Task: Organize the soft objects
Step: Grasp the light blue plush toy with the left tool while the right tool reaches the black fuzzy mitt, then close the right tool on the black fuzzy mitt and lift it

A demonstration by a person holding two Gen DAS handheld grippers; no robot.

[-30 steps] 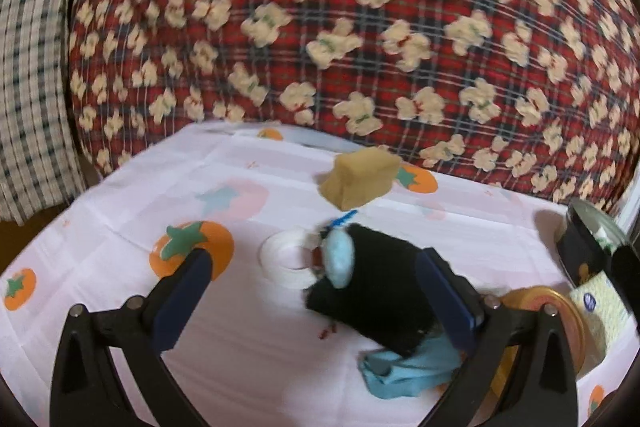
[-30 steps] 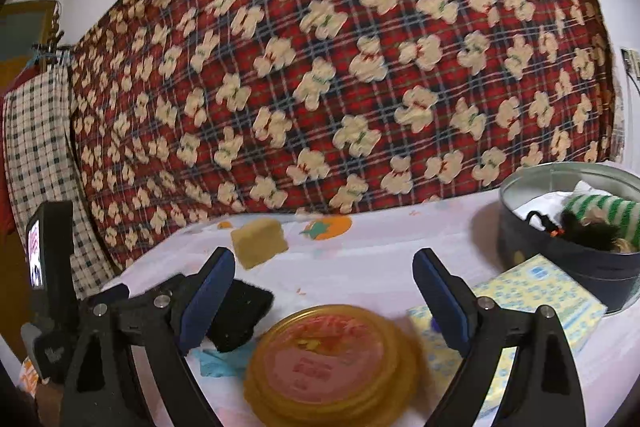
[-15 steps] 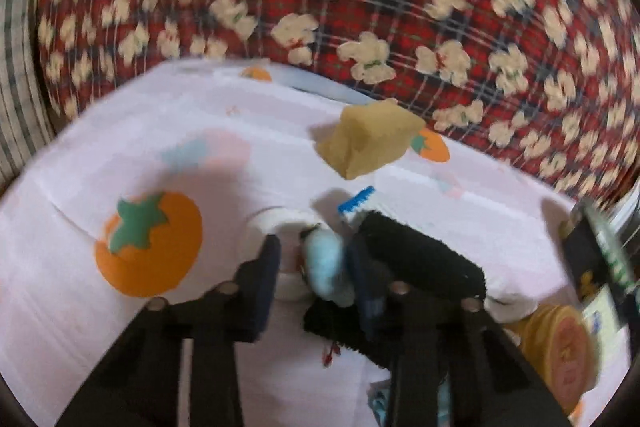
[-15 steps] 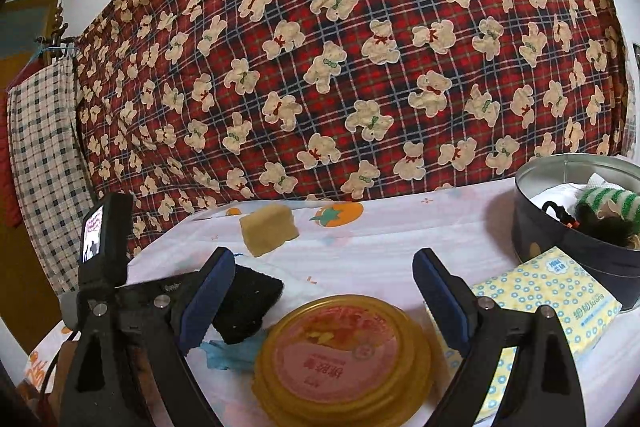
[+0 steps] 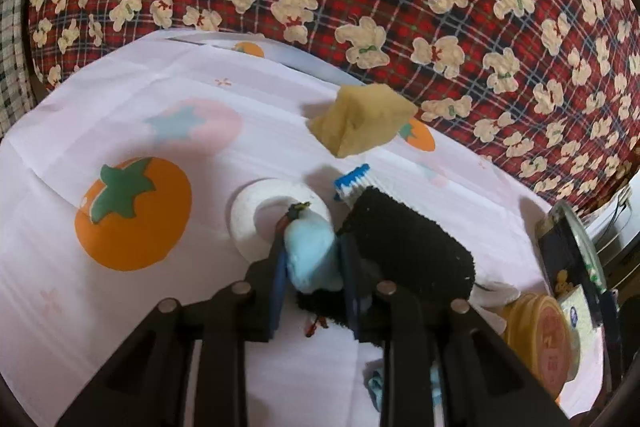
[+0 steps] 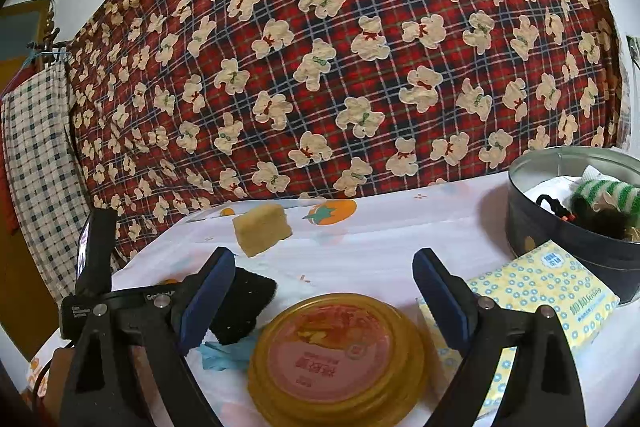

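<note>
My left gripper (image 5: pixel 312 259) is shut on a small light-blue soft object (image 5: pixel 310 253) lying against a black fuzzy cloth (image 5: pixel 408 251) and a white ring (image 5: pixel 256 215). A tan sponge block (image 5: pixel 360 125) lies beyond it; it also shows in the right wrist view (image 6: pixel 262 229). My right gripper (image 6: pixel 324 299) is open and empty above an amber round lid (image 6: pixel 336 351). The black cloth (image 6: pixel 244 303) shows behind its left finger. A dark round tin (image 6: pixel 568 227) at the right holds a green-striped soft item (image 6: pixel 608 191) and dark things.
A blue-bristled brush (image 5: pixel 352 183) lies by the black cloth. A yellow-patterned tissue pack (image 6: pixel 536 291) lies beside the tin. A light-blue cloth scrap (image 6: pixel 222 351) lies by the lid. A red teddy-bear quilt (image 6: pixel 340 47) rises behind the white fruit-print tablecloth (image 5: pixel 132 211).
My left gripper moved forward to the light-blue soft object and shut on it. My right gripper stayed open over the amber lid, shifting only slightly.
</note>
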